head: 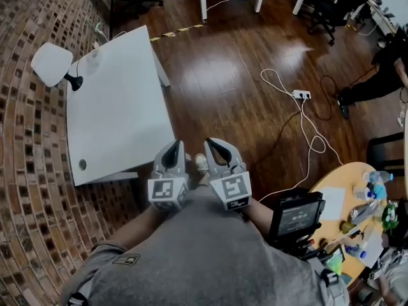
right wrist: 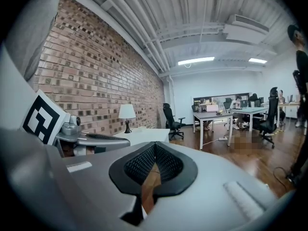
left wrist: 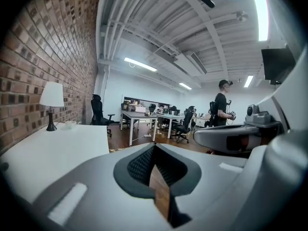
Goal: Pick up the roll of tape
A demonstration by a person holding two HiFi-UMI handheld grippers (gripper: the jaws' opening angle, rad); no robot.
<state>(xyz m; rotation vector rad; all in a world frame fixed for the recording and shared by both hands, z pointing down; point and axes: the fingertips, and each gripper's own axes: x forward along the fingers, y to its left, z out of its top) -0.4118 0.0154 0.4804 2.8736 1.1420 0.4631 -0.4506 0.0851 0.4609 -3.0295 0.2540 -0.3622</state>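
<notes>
Only the head view looks down on the white bench (head: 121,107). There a small dark ring that seems to be the roll of tape (head: 82,164) lies flat near the near-left corner, well apart from the lamp (head: 54,64) at the far end; it is too small for more detail. That view also takes in a round table (head: 331,177) crowded with bottles at the right, and a power strip (head: 301,95) with its cable on the wooden floor (head: 223,62). The gripper views instead show the room from low down: a brick wall (right wrist: 96,66), a ribbed ceiling (left wrist: 159,28) with strip lights, office desks (left wrist: 139,115) and a standing person (left wrist: 222,105). The left gripper (head: 173,148) and right gripper (head: 214,146) are held side by side just off the bench's near edge, each closed with nothing between its jaws.
</notes>
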